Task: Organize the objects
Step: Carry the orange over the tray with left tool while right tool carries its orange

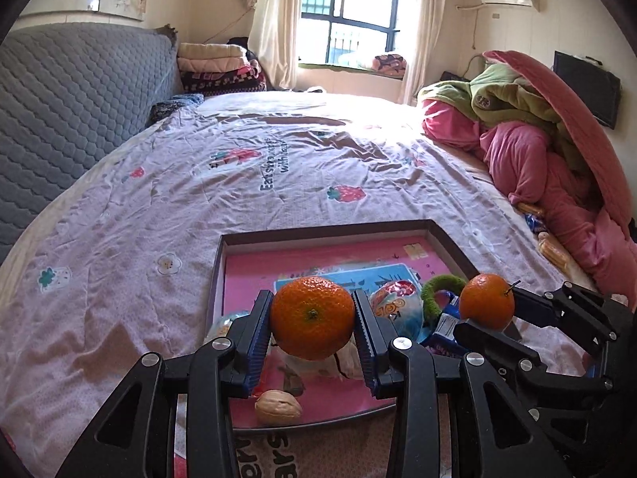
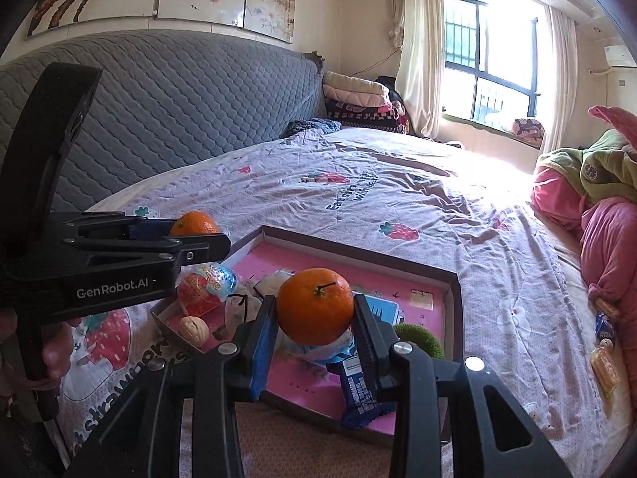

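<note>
Item: two mandarins, one per claw, both lifted clear above the shallow box tray (image 1: 450, 245) lying on the bed (image 1: 159, 207) near its foot-side edge. Left claw (image 1: 312, 318): jaws narrowed onto the larger mandarin (image 1: 312, 316), blue pads pressing both flanks, fruit held stem-end toward the camera over the near half of the tray. Right claw (image 2: 314, 308): likewise clamped on the second mandarin (image 2: 314, 304), short stalk pointing up, held over the tray's near right portion. Remaining in the tray: walnut (image 1: 278, 406) by the near rim, red-and-blue wrapped sweet (image 2: 205, 288) toward the left side, green fuzzy ring (image 2: 418, 338) toward the right wall, dark blue snack packet (image 2: 360, 394) at the near edge, pale crumpled wrapper partly hidden beneath the fruit. Outside the tray: pink and green bedding (image 1: 537, 119) heaped along the bed's right edge, small packets beside it, open sheet toward the headboard side. Step in hand, judged: removal of the fruit from the mixed tray, both pieces secured and raised, not yet set anywhere. Next move, judged: carrying both mandarins level to one common resting spot, destination not evident from these views; keeping the grips firm but gentle on round, soft-skinned fruit, lowering until supported, then releasing; rolling on the soft sheet a likely nuisance.
</note>
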{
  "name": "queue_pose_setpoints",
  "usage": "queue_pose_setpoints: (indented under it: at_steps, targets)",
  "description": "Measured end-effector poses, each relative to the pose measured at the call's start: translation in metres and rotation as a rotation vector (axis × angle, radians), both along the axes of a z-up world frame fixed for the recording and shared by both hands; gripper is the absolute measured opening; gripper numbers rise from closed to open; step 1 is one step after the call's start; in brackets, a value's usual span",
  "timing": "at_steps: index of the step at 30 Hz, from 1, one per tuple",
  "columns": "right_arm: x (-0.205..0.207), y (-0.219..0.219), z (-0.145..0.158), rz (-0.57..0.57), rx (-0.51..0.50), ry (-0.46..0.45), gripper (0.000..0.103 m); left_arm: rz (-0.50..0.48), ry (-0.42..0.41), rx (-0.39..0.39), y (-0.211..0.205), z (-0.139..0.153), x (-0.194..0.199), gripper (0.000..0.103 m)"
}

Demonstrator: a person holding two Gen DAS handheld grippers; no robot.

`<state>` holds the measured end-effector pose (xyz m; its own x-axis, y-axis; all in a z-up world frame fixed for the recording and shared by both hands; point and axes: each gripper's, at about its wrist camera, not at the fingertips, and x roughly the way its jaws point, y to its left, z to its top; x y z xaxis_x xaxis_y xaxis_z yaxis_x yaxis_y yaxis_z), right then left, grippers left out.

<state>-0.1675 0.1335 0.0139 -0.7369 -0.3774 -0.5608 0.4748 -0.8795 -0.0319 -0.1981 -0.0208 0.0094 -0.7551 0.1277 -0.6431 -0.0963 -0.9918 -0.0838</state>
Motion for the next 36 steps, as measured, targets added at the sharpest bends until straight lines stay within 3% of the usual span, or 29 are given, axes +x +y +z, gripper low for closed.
queue_pose_setpoints:
  at_steps: [14,36]
  targets:
    - [-0.013,-0.005,-0.052,0.012,0.014,-0.118,0.037,-0.02,-0.08,-0.006,0.008,-0.052,-0.014,0.04]
    - [-0.016,-0.009,-0.066,0.02,0.021,-0.172,0.038,-0.042,-0.13,-0.026,0.017,-0.076,-0.018,0.04]
